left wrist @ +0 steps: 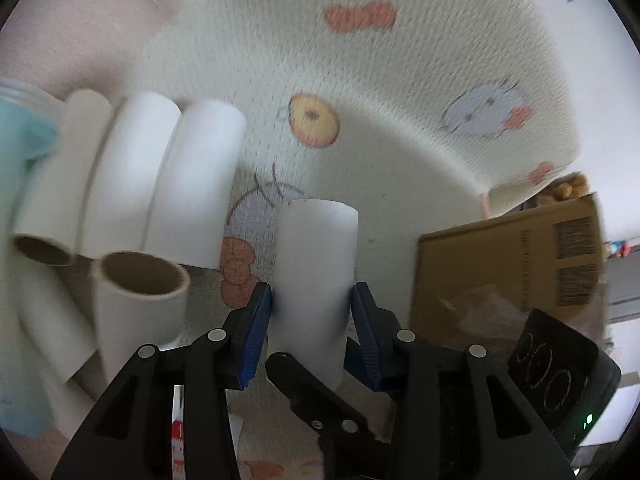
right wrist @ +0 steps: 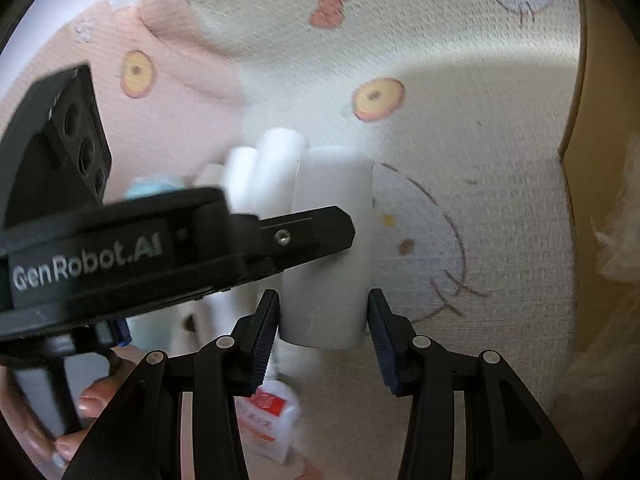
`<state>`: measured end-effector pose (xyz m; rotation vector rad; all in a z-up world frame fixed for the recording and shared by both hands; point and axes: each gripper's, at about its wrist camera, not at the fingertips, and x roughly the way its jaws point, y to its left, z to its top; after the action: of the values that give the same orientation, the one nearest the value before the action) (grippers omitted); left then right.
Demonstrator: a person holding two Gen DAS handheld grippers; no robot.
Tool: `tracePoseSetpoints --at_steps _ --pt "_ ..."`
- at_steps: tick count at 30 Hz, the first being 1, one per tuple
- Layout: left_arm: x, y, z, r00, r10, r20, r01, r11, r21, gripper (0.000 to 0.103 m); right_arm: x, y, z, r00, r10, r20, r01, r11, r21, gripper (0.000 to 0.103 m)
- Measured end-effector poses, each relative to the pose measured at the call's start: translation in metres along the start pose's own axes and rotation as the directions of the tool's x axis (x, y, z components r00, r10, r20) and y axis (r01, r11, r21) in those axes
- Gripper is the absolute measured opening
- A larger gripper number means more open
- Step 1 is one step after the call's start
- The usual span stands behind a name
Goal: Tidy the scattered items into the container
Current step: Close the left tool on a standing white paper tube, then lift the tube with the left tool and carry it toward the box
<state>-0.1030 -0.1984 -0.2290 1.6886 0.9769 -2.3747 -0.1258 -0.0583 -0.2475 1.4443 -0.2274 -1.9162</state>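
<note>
My left gripper (left wrist: pixel 311 300) is shut on a white paper tube (left wrist: pixel 314 280), its blue pads pressed on both sides. The same tube (right wrist: pixel 330 240) shows in the right wrist view between my right gripper's (right wrist: pixel 323 312) open jaws, which stand just beside it; the left gripper's body (right wrist: pixel 120 248) crosses in front. Several more white cardboard tubes (left wrist: pixel 132 184) lie together to the left on the cartoon-print mat (left wrist: pixel 400 120). A brown cardboard box (left wrist: pixel 508 264) stands at the right.
A teal object (left wrist: pixel 20 140) lies at the far left by the tubes. A small red-and-white packet (right wrist: pixel 272 420) lies on the mat below my right gripper. The box wall (right wrist: pixel 596 160) runs along the right edge. The right gripper's black body (left wrist: pixel 560 368) sits by the box.
</note>
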Motion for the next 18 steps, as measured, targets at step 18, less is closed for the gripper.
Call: tracePoseSetpoints --at_steps 18 --pt "-0.123 -0.030 -0.008 0.962 -0.079 0.260 0.057 0.994 0.093 0.045 -0.069 0.084 0.040 0.992 0.090 0.093 -0.067 0.972 -0.227 0.043"
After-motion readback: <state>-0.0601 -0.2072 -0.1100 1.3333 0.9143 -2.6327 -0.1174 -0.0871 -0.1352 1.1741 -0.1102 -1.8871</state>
